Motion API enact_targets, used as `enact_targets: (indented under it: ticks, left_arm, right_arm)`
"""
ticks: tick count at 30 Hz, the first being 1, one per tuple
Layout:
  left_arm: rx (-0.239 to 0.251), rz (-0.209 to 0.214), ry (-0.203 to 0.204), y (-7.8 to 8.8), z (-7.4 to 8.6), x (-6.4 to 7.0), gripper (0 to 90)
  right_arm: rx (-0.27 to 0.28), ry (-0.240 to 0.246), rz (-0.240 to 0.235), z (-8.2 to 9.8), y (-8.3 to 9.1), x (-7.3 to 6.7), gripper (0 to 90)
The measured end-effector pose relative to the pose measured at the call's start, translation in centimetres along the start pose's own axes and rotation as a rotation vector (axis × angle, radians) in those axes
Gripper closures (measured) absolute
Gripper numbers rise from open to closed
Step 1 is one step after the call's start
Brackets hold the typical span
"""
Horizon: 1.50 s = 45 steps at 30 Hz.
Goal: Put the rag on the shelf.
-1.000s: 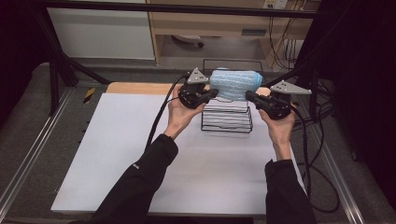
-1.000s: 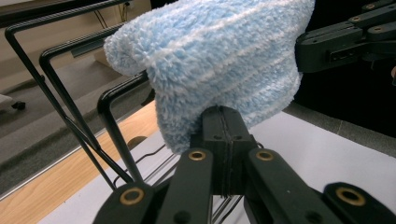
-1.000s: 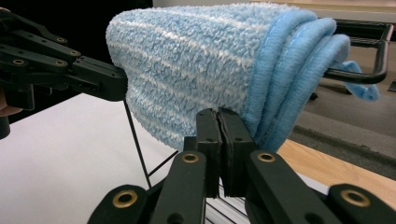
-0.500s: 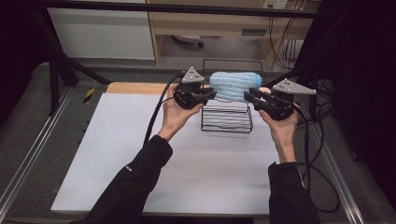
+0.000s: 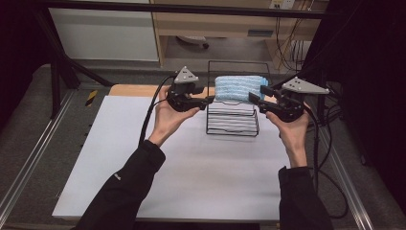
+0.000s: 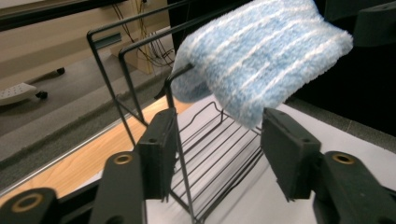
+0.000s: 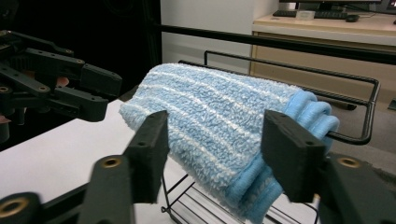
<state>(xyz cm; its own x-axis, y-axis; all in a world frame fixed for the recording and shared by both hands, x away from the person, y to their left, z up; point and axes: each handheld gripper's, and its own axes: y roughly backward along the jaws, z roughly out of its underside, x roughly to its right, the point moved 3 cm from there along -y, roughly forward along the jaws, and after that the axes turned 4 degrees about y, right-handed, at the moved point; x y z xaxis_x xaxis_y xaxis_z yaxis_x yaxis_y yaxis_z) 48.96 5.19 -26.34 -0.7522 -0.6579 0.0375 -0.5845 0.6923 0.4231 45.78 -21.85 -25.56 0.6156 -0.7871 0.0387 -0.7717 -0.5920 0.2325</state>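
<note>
as draped: towel (image 5: 238, 87) over rack (image 5: 233, 125)

Both grippers black: left gripper (image 5: 207, 99), right gripper (image 5: 256, 96). Grey three-cornered plate on top of each, brass-coloured pivot screws on jaw arms, black cables trailing. Person wears dark long sleeves (image 5: 125, 184).

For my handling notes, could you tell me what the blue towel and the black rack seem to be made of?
Blue towel: soft looped terry cloth with paler stripes and a matte, fuzzy pile. Black rack: thin bent wire, probably metal with a dark coating, judging by its slim rigid rods.
</note>
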Motion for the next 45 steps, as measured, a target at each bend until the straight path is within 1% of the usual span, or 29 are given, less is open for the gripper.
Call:
enact_targets:
  ticks: [2,5,8,10,12,16,18,20,22,25,27,30,32,34,37,39,40,42,43,45]
  left_arm:
    - [-0.004,-0.006,0.002,0.4,0.4,-0.1,42.5]
    - [-0.011,-0.003,0.007,1.0,1.1,-0.3,38.5]
    - [-0.032,-0.01,0.006,1.6,2.1,-0.6,34.8]
    - [-0.048,-0.018,-0.001,2.1,2.8,-0.8,32.2]
    - [-0.058,-0.019,0.001,2.4,3.5,-1.0,30.1]
    - [-0.078,-0.023,0.007,3.5,5.4,-1.4,26.5]
    - [-0.086,-0.026,0.013,4.0,6.5,-1.6,24.4]
    - [-0.089,-0.029,0.02,4.5,7.4,-1.8,22.2]
    - [-0.093,-0.035,0.033,5.1,8.7,-2.2,20.3]
    - [-0.098,-0.048,0.048,5.8,10.4,-2.7,17.0]
    - [-0.109,-0.058,0.057,6.4,11.8,-3.1,14.3]
    - [-0.118,-0.07,0.08,7.1,13.7,-3.6,11.1]
    - [-0.121,-0.081,0.095,7.6,14.9,-3.9,9.9]
    - [-0.125,-0.095,0.101,8.1,16.2,-4.1,9.5]
    - [-0.131,-0.106,0.112,8.7,17.9,-4.4,9.4]
    - [-0.128,-0.108,0.129,9.2,19.0,-4.6,9.5]
    - [-0.13,-0.114,0.136,9.4,19.5,-4.8,9.4]
    - [-0.129,-0.125,0.14,9.9,20.5,-5.1,9.5]
    - [-0.126,-0.126,0.146,10.1,20.9,-5.2,9.5]
    - [-0.118,-0.122,0.155,10.6,21.9,-5.4,9.6]
  right_arm:
    - [-0.002,0.0,-0.003,0.0,0.2,-0.1,37.1]
    - [0.005,-0.001,0.003,0.0,0.6,-0.2,27.6]
    - [0.01,-0.007,0.004,0.2,1.0,-0.2,20.6]
    - [0.001,-0.011,0.002,0.5,1.3,-0.3,15.8]
    - [-0.002,-0.005,0.011,0.8,1.6,-0.3,13.0]
    - [-0.004,-0.013,0.003,1.7,1.9,-0.4,9.2]
    - [-0.004,-0.022,-0.004,2.3,2.1,-0.5,8.0]
    - [-0.01,-0.02,-0.01,2.8,2.1,-0.7,7.0]
    - [-0.016,-0.017,-0.017,3.4,2.1,-0.9,5.7]
    - [-0.042,-0.025,-0.034,4.6,2.1,-1.3,4.1]
    - [-0.063,-0.021,-0.042,5.5,2.1,-1.6,3.5]
    - [-0.085,-0.026,-0.052,6.6,2.0,-2.0,2.5]
    - [-0.106,-0.033,-0.061,7.4,2.0,-2.3,2.0]
    - [-0.128,-0.029,-0.068,8.3,1.9,-2.7,0.9]
    - [-0.147,-0.037,-0.083,9.7,1.8,-3.1,0.7]
    - [-0.166,-0.044,-0.092,10.8,1.8,-3.4,0.7]
    - [-0.173,-0.04,-0.095,11.3,1.8,-3.5,0.7]
    - [-0.193,-0.04,-0.087,12.3,1.9,-3.5,0.7]
    - [-0.201,-0.048,-0.086,12.9,2.0,-3.5,0.7]
    - [-0.207,-0.061,-0.1,13.8,2.1,-3.5,0.7]
